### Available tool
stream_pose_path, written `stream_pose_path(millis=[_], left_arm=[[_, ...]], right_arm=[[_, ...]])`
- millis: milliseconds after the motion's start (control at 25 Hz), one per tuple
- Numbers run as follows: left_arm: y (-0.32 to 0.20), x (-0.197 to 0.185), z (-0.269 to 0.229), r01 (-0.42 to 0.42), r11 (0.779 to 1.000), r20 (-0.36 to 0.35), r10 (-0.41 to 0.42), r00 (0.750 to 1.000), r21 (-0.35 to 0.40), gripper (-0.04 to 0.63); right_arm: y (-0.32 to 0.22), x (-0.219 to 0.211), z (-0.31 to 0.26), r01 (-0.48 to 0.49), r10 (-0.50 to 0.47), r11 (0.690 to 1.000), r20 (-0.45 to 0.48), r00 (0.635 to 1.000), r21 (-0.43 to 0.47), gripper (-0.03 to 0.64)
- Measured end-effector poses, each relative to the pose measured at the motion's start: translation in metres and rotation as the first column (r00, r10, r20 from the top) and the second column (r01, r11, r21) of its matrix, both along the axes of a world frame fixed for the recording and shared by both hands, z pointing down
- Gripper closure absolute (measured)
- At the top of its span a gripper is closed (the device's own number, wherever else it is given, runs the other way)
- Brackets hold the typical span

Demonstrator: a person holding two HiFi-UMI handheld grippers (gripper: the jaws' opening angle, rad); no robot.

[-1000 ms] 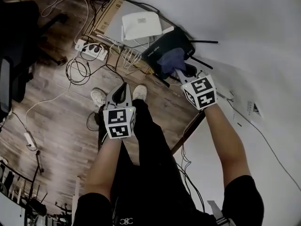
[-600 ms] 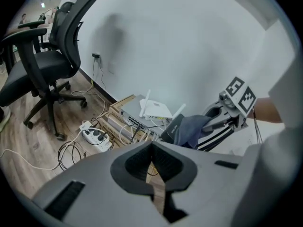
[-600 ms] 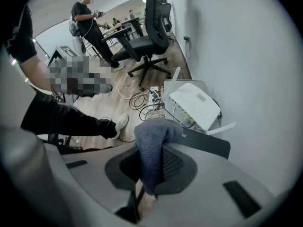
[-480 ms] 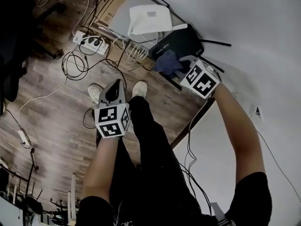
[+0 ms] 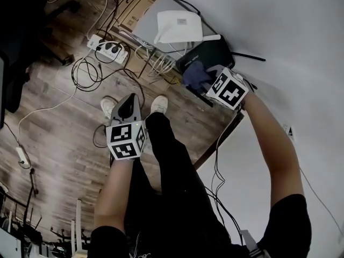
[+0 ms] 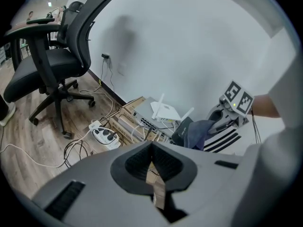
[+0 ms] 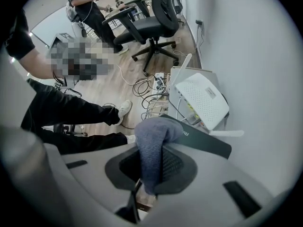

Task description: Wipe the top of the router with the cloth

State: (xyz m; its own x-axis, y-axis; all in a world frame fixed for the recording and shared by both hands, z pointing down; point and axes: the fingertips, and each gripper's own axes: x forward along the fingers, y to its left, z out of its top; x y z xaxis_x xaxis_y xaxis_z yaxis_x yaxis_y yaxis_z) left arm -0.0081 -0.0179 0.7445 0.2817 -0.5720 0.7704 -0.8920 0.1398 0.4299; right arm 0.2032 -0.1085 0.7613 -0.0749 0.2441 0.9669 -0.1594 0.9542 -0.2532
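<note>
A black router (image 5: 214,51) lies on a grey unit by the wall, with antennas sticking out to its right. A blue-grey cloth (image 5: 195,75) rests on its near-left part. My right gripper (image 5: 208,83) is shut on the cloth. In the right gripper view the cloth (image 7: 154,138) bulges out from between the pads onto the router (image 7: 208,143). My left gripper (image 5: 129,105) hangs shut and empty over the floor, well left of the router. In the left gripper view the router (image 6: 182,128), the cloth (image 6: 199,132) and the right gripper (image 6: 226,117) lie ahead.
A white router (image 5: 180,27) sits just behind the black one on the grey unit. A cardboard box (image 5: 135,11), a power strip (image 5: 107,47) and tangled cables (image 5: 88,74) lie on the wood floor. An office chair (image 6: 52,65) stands to the left. A person (image 7: 87,8) stands far off.
The right gripper has slid the cloth toward the router's near-left edge. The left gripper has barely moved.
</note>
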Motion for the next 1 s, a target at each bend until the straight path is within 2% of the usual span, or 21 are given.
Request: stream_pose_path(millis=[400, 840, 1000], left_arm=[[0.011, -0.012, 0.007, -0.012, 1.0, -0.004, 0.012, 1.0, -0.011, 0.594], [0.016, -0.01, 0.012, -0.038, 0.999, -0.007, 0.038, 0.999, -0.019, 0.594], [0.02, -0.009, 0.013, -0.058, 0.998, 0.004, 0.058, 0.998, -0.02, 0.594]], right_arm=[[-0.024, -0.021, 0.039, -0.006, 0.007, 1.0, -0.029, 1.0, 0.03, 0.588], [-0.026, -0.013, 0.074, -0.136, 0.137, 0.991, -0.059, 0.989, 0.012, 0.589], [-0.015, -0.005, 0.075, -0.131, 0.131, 0.991, -0.05, 0.99, -0.001, 0.589]])
